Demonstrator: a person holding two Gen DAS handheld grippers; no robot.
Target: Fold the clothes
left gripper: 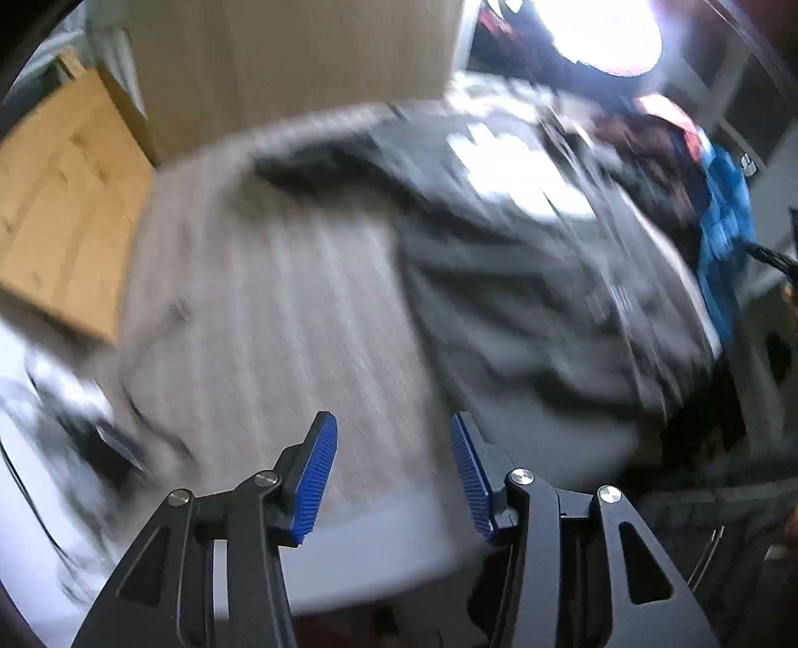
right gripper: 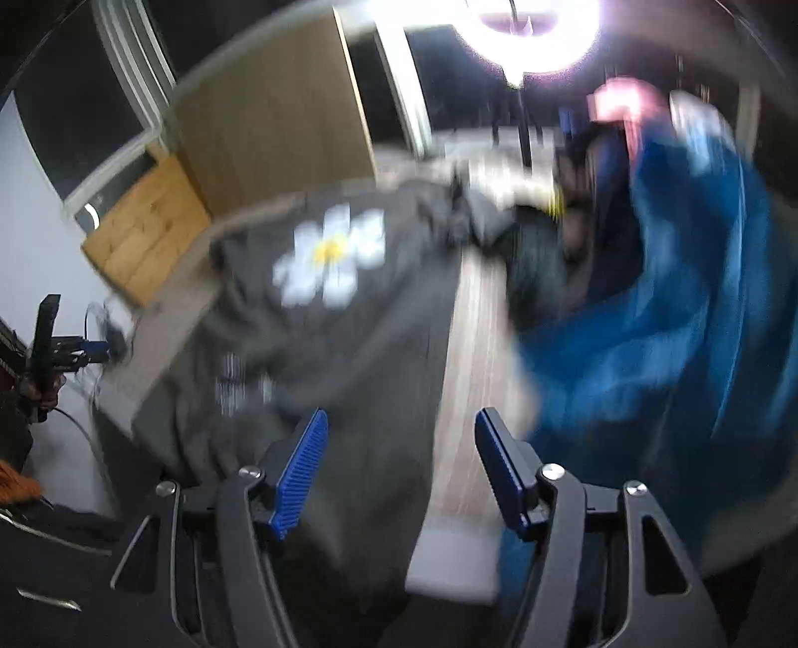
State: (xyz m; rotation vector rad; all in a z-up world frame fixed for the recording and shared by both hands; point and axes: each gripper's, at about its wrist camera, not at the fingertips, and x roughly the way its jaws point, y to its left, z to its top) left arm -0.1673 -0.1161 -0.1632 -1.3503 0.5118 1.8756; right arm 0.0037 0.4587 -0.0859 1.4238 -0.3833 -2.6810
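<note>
A dark grey shirt (left gripper: 523, 279) with a white flower print lies spread on the wood-grain table (left gripper: 279, 309), blurred by motion. My left gripper (left gripper: 394, 473) hovers open above bare tabletop, just left of the shirt's edge, holding nothing. In the right wrist view the same grey shirt (right gripper: 324, 339) shows its white and yellow flower (right gripper: 331, 256). My right gripper (right gripper: 399, 473) is open over the shirt's near hem and the table (right gripper: 474, 349), with nothing between its blue pads. The left gripper (right gripper: 75, 346) appears at the far left of that view.
A blue garment (right gripper: 673, 324) is heaped to the right of the shirt, also seen as blue cloth (left gripper: 723, 234) at the table's far right. More dark clothes (left gripper: 658, 154) pile behind. A cardboard box (left gripper: 289, 65) and a wooden panel (left gripper: 65, 199) stand at the back left. A bright lamp (right gripper: 538, 25) glares above.
</note>
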